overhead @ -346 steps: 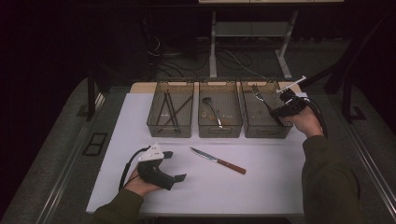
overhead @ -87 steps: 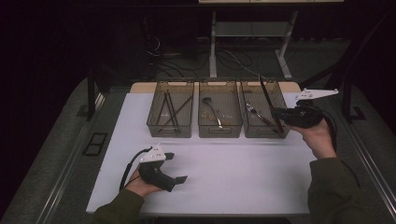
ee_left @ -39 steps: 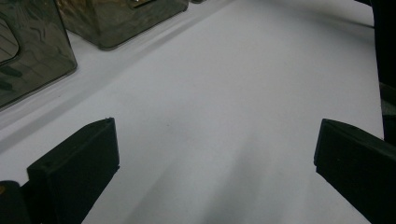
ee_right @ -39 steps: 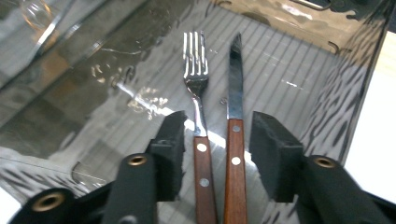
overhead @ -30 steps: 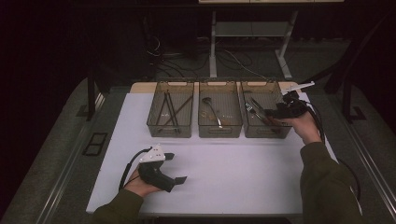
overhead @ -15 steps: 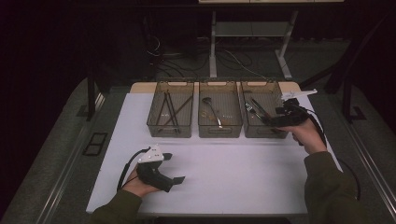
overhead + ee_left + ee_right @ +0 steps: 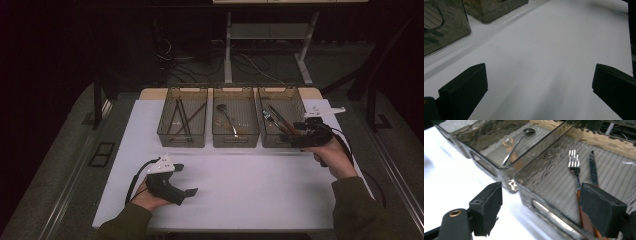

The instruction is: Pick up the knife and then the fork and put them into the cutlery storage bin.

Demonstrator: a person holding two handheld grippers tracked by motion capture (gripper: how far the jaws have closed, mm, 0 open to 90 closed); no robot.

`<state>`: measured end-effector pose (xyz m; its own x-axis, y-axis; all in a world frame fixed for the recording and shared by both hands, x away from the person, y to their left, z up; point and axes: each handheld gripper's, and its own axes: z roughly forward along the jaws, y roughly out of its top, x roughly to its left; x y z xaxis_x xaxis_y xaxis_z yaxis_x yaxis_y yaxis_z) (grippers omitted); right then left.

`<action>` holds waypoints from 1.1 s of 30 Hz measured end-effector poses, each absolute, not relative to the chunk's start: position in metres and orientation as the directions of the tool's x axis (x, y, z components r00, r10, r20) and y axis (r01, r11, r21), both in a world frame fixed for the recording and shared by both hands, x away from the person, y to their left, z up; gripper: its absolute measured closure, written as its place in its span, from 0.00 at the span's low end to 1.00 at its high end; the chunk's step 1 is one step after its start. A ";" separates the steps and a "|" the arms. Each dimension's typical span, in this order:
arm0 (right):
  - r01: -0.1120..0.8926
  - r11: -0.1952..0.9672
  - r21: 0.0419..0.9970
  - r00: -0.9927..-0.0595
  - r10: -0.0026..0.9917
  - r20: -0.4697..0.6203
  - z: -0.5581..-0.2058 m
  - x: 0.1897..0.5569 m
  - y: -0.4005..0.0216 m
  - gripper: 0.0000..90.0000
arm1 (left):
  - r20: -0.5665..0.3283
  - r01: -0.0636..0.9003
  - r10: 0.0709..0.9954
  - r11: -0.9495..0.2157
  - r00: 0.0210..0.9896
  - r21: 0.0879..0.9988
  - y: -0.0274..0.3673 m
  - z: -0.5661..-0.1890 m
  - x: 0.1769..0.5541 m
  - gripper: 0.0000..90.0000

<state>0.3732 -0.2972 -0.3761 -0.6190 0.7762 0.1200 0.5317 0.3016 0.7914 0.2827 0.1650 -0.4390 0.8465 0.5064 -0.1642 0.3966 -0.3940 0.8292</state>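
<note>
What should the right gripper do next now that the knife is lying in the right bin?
Probably draw the right gripper back from the right bin toward the mat. Its jaws have just been opening and stand empty, and the knife lies beside the fork inside that bin; the white mat shows no more cutlery.

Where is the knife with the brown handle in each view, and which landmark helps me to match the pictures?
High view: the knife lies in the right bin, beside the fork.
Left gripper view: not in it.
Right gripper view: right of centre, blade beside the fork.
Shared landmark: the spoon in the middle bin.
</note>
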 end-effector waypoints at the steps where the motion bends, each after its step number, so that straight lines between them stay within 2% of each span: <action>1: 0.530 0.300 0.793 -0.621 0.774 0.122 -0.377 0.371 -0.297 0.21 | -0.164 0.397 0.508 -0.394 0.846 0.829 0.165 -0.439 0.283 0.00; 26: 0.460 0.297 0.837 -0.676 0.728 0.114 -0.395 0.327 -0.287 0.18 | -0.169 0.398 0.507 -0.386 0.845 0.832 0.166 -0.438 0.280 0.00; 33: 0.461 0.293 0.837 -0.666 0.738 0.109 -0.404 0.315 -0.285 0.18 | -0.170 0.397 0.506 -0.385 0.846 0.833 0.166 -0.438 0.280 0.00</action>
